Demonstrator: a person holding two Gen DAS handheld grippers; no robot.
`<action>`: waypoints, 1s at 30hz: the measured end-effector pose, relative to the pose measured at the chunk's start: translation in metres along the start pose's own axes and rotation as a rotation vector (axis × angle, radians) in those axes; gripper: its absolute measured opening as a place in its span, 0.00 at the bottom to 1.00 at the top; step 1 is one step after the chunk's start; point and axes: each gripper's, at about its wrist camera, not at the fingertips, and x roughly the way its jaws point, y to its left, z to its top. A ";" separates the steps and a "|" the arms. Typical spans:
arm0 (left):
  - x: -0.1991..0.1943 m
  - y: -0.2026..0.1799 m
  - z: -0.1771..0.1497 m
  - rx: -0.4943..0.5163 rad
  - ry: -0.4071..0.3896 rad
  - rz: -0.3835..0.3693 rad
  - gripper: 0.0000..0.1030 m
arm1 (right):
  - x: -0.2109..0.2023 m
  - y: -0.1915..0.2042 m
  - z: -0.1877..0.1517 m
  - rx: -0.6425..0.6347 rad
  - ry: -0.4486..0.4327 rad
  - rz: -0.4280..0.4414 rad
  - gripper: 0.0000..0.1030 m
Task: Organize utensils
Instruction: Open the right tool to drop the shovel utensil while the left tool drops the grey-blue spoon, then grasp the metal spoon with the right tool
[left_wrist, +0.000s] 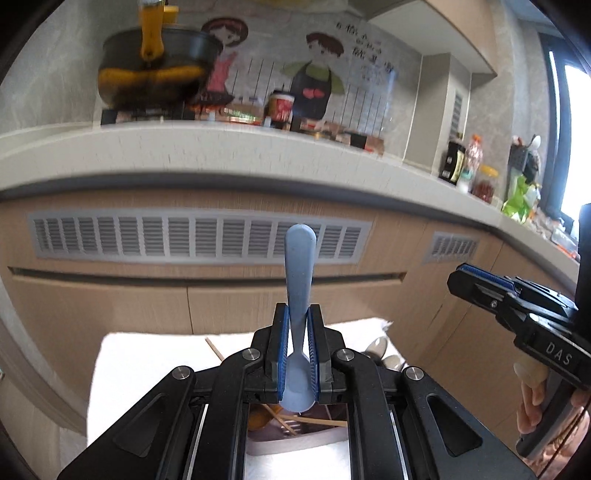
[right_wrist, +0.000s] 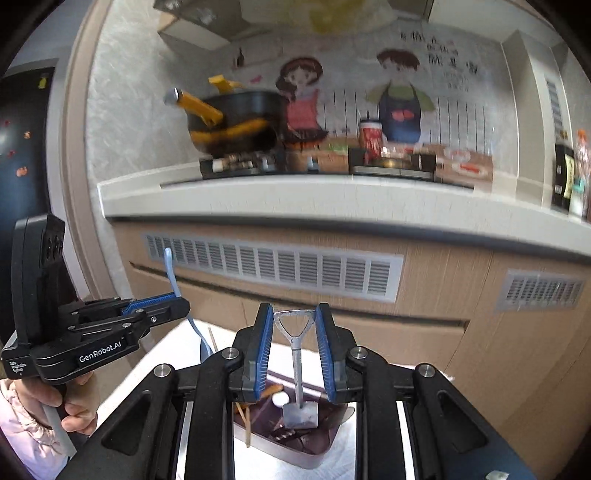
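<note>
Carry step: left gripper (left_wrist: 298, 354) clamps a blue spoon (left_wrist: 300, 280), right gripper (right_wrist: 294, 350) clamps a small metal shovel-spoon (right_wrist: 295, 354), both lifted above the tray (right_wrist: 295, 454) on the white bench; next, probably sorting each into its place.

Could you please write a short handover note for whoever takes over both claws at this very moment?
Left claw: shut on a blue spoon, handle pointing up and away, bowl toward the camera.
Right claw: shut on a small metal shovel-shaped spoon by its triangular handle, blade hanging over the tray.
Tray: on the white cloth below both claws, with chopsticks and other utensils inside.
Done: both spoons lifted.
Left: set each spoon in its place, then sort the rest.
</note>
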 end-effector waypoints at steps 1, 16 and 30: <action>0.008 0.001 -0.004 -0.001 0.019 -0.003 0.10 | 0.006 -0.001 -0.005 0.003 0.018 0.003 0.20; 0.008 0.028 -0.056 -0.112 0.160 0.056 0.38 | 0.005 -0.002 -0.061 -0.002 0.060 -0.069 0.66; -0.021 0.023 -0.178 -0.121 0.410 0.142 0.49 | -0.028 0.015 -0.157 -0.060 0.245 -0.124 0.98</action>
